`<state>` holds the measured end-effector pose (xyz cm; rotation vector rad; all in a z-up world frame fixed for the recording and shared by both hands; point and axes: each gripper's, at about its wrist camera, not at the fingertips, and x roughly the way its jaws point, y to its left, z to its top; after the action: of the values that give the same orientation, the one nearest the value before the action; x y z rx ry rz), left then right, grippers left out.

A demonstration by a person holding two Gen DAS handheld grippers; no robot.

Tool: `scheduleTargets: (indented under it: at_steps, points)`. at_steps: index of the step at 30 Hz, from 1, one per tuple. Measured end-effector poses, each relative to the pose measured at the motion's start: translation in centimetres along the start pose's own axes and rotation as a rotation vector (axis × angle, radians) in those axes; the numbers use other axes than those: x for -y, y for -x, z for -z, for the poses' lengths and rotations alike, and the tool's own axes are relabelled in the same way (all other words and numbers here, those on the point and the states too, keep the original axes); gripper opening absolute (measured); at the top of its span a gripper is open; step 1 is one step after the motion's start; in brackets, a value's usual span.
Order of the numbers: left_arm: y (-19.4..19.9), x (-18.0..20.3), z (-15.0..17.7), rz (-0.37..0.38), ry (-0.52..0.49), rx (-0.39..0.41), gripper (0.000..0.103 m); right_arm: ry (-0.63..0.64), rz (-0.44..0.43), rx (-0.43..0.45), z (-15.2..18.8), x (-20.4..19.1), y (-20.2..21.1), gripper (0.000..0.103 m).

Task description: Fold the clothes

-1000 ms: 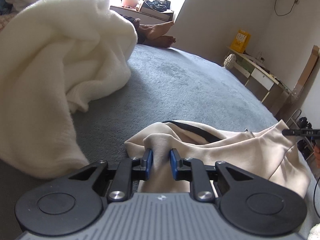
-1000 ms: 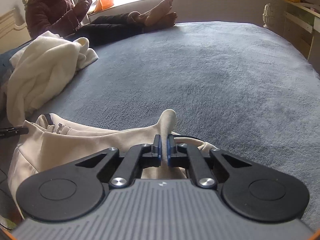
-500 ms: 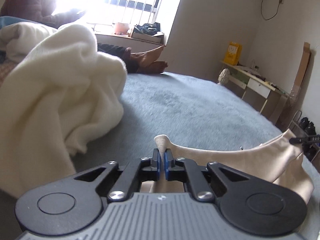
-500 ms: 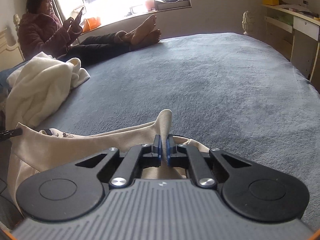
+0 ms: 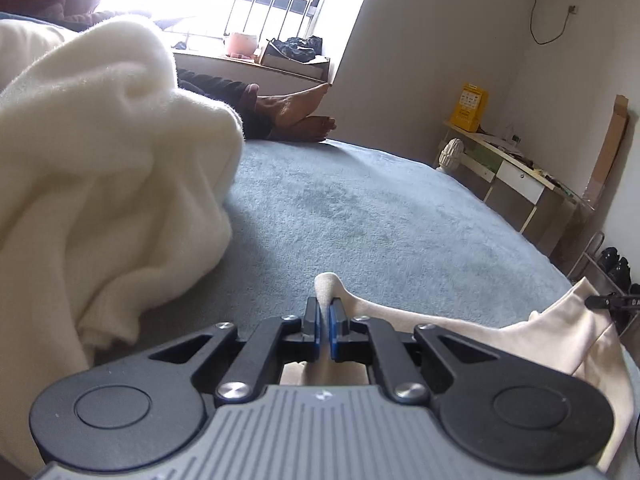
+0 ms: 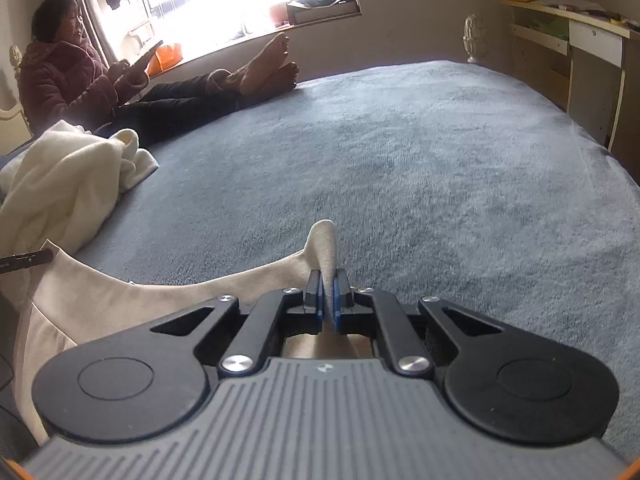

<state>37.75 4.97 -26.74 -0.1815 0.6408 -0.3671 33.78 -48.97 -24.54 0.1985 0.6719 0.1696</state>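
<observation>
Beige fabric fills both our grips: the left gripper [image 5: 324,322] is clamped on one pinched corner of the beige garment [image 5: 520,340], and the right gripper [image 6: 327,294] is clamped on another corner, the cloth [image 6: 140,300] stretched between us over the near edge of the grey-blue bed cover [image 6: 420,168]. A cream blanket [image 5: 100,168] lies heaped on the left. At the far side a person [image 6: 68,84] sits with bare feet on the bed.
</observation>
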Motion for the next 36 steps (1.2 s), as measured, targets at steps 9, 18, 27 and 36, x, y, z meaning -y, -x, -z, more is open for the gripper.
scheduleTargets:
  at_steps: [9, 18, 27, 36]
  points:
    - [-1.0, -1.7, 1.3, -0.037, 0.049, -0.048, 0.006, -0.005, 0.006, -0.056, 1.0, 0.5, -3.5, 0.003]
    - [-1.6, -1.0, 2.6, -0.1, -0.066, -0.065, 0.022, -0.063, 0.026, -0.083, 2.3, 1.5, -5.3, 0.02]
    - [3.1, 0.0, 0.4, -0.056, 0.002, 0.004, 0.039, -0.168, 0.021, 0.053, 1.4, 0.9, 1.6, 0.027]
    - [-2.1, 0.6, 1.7, -0.069, 0.085, -0.137, 0.031, -0.113, 0.044, -0.109, 4.0, -1.6, -5.2, 0.013]
